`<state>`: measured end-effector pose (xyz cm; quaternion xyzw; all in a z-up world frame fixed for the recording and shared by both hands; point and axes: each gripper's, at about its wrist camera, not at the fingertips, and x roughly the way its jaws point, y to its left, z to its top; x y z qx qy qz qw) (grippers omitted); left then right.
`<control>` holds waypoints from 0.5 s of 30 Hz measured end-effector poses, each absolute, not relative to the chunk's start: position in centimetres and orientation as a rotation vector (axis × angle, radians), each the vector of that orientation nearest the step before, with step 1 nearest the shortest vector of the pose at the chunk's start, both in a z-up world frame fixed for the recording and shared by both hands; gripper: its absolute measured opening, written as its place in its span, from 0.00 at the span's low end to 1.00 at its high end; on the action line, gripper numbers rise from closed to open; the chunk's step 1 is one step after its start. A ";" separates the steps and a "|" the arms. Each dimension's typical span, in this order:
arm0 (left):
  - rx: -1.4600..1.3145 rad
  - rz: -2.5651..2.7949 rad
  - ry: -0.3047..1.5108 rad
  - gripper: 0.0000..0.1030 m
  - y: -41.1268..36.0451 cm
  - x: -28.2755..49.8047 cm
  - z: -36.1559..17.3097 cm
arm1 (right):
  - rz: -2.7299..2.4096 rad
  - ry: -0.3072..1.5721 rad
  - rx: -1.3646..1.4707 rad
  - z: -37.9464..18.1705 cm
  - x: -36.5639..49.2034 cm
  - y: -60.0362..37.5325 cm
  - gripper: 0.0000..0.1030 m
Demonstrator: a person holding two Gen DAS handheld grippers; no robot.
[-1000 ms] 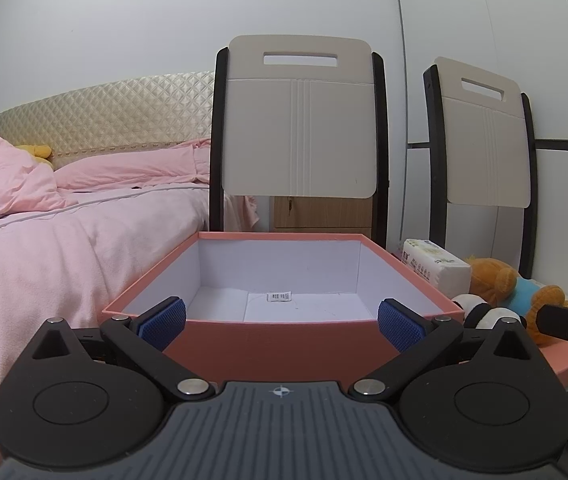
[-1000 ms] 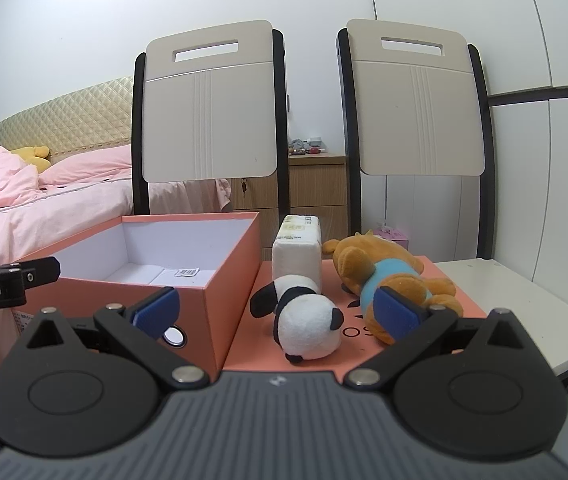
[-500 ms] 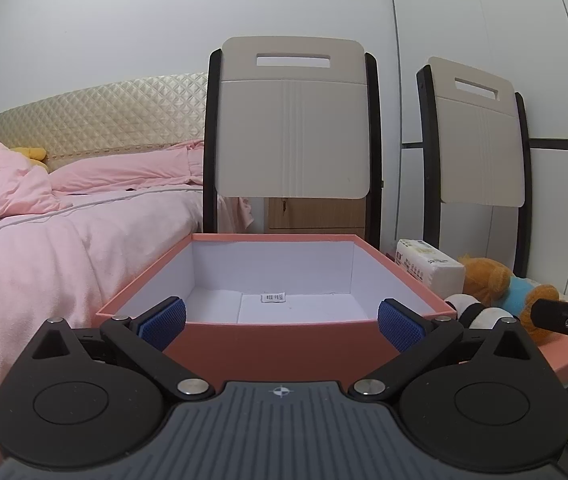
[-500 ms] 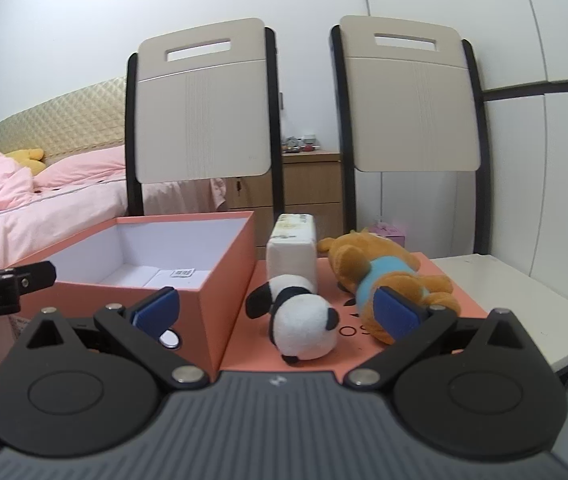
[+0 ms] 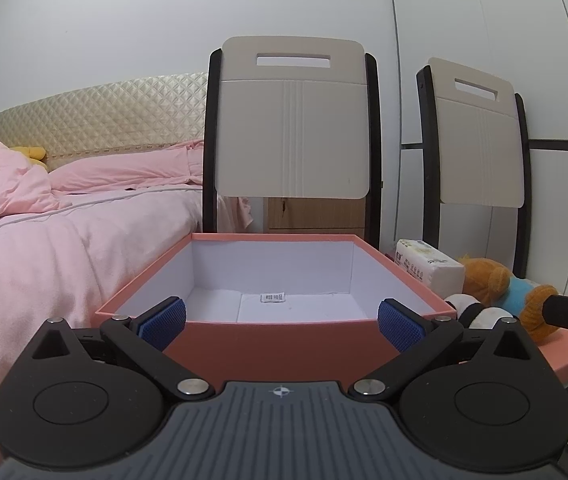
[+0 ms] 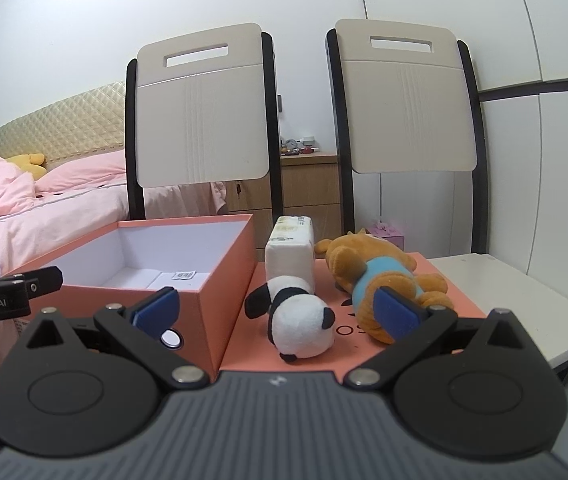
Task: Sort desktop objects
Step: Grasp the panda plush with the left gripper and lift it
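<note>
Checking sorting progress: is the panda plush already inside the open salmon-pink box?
No, the black-and-white panda plush lies outside the salmon-pink cardboard box, on the lid.

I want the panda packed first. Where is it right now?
In the right wrist view the panda plush lies on the pink lid, just right of the open pink box, in front of the tissue pack and left of the orange plush.

From your left wrist cam the panda is mostly hidden behind the box wall and your own fingers. The sticker inside the box is too small to read, and the bits on the nightstand too.
</note>
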<state>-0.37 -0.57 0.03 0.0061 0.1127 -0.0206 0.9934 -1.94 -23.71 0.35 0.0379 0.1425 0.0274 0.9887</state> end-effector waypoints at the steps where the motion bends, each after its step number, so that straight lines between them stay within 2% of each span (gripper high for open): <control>1: 0.007 -0.048 0.221 1.00 -0.5 -0.4 0.0 | 0.053 0.283 0.075 0.5 -2.0 -23.8 1.00; 8: 0.065 -0.138 0.147 1.00 -2.0 -1.9 -0.7 | 0.040 0.251 0.120 3.1 -2.7 -26.8 1.00; 15: 0.247 -0.246 0.123 1.00 -7.8 -2.4 -2.0 | 0.043 0.213 0.150 3.8 -3.5 -31.3 1.00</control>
